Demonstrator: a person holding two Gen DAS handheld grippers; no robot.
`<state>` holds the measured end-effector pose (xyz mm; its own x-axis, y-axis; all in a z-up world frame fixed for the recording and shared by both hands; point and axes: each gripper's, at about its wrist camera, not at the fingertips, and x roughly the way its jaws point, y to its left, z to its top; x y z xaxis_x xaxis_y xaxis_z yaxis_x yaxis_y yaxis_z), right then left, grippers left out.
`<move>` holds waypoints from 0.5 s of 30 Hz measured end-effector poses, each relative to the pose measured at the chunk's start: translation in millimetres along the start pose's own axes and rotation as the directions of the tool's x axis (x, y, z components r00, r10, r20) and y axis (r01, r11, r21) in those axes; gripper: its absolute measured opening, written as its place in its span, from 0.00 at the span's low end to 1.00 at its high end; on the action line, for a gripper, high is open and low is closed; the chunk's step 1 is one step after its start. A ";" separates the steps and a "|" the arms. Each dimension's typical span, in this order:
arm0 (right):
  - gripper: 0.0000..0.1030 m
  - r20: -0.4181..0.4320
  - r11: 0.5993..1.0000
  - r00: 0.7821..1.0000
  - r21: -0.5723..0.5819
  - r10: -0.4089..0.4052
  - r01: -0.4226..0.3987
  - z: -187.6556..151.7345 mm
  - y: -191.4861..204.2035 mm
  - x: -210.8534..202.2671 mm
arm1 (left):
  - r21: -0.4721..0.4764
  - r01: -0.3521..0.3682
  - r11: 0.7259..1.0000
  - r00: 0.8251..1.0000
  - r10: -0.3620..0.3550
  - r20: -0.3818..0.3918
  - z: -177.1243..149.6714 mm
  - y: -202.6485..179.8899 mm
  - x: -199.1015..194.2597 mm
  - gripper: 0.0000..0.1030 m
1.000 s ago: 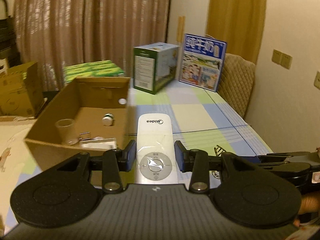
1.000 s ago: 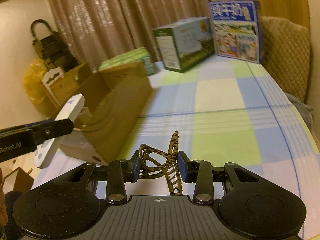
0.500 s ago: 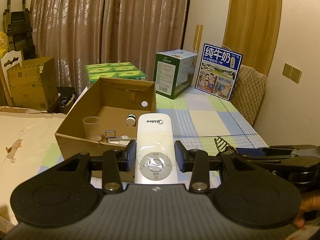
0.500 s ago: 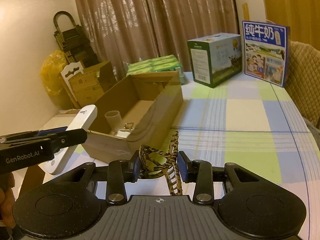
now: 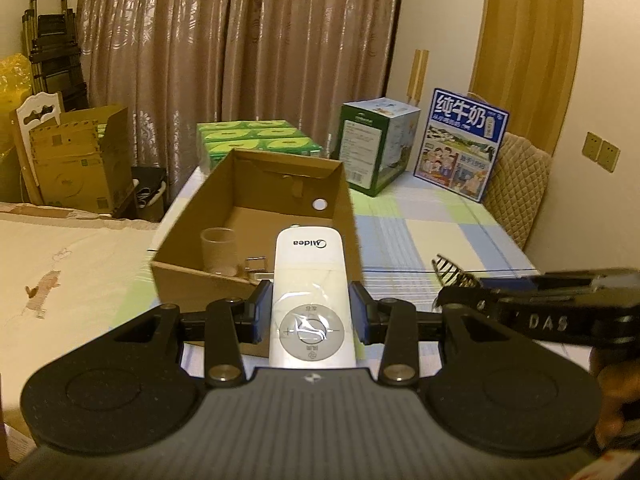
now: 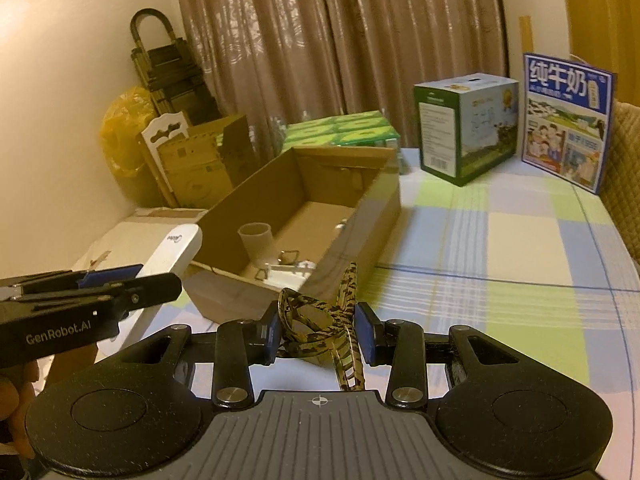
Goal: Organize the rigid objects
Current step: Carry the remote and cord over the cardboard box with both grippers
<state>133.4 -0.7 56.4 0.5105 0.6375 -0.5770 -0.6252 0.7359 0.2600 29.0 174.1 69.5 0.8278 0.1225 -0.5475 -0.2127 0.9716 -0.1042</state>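
On checked tablecloth: cardboard box.

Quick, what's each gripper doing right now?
Left gripper: closed on the white remote.
Right gripper: closed on the leopard-print hair claw.

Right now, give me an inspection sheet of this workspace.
Surface: checked tablecloth.
Job's things: white remote and patterned hair claw, both held; open cardboard box holding a clear cup and metal clips.
Clutter: green carton, blue milk box, green packs.
Grippers: left tongs shut on remote; right tongs shut on hair claw.
Cables: nothing seen.
Surroundings: curtains, padded chair, folded trolley.
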 end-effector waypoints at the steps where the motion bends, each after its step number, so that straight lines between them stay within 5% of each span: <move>1: 0.34 -0.001 1.000 1.000 -0.004 0.005 -0.005 2.8 1.0 3.3 | 0.002 -0.007 1.000 1.000 0.007 -0.001 0.8 4.5 1.1 0.34; 9: 0.34 -0.006 0.999 0.999 -0.034 0.037 -0.037 37.0 8.9 42.3 | 0.061 -0.075 0.995 0.997 0.075 -0.001 26.1 45.2 26.9 0.34; 15: 0.34 -0.009 0.998 0.999 -0.044 0.050 -0.050 68.0 11.6 81.5 | 0.108 -0.060 0.992 0.998 0.062 -0.018 60.8 70.7 65.5 0.34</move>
<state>207.9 75.3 65.1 0.4733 0.6715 -0.5702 -0.6754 0.6922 0.2545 99.7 263.1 76.7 0.8035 0.1790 -0.5678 -0.2046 0.9787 0.0190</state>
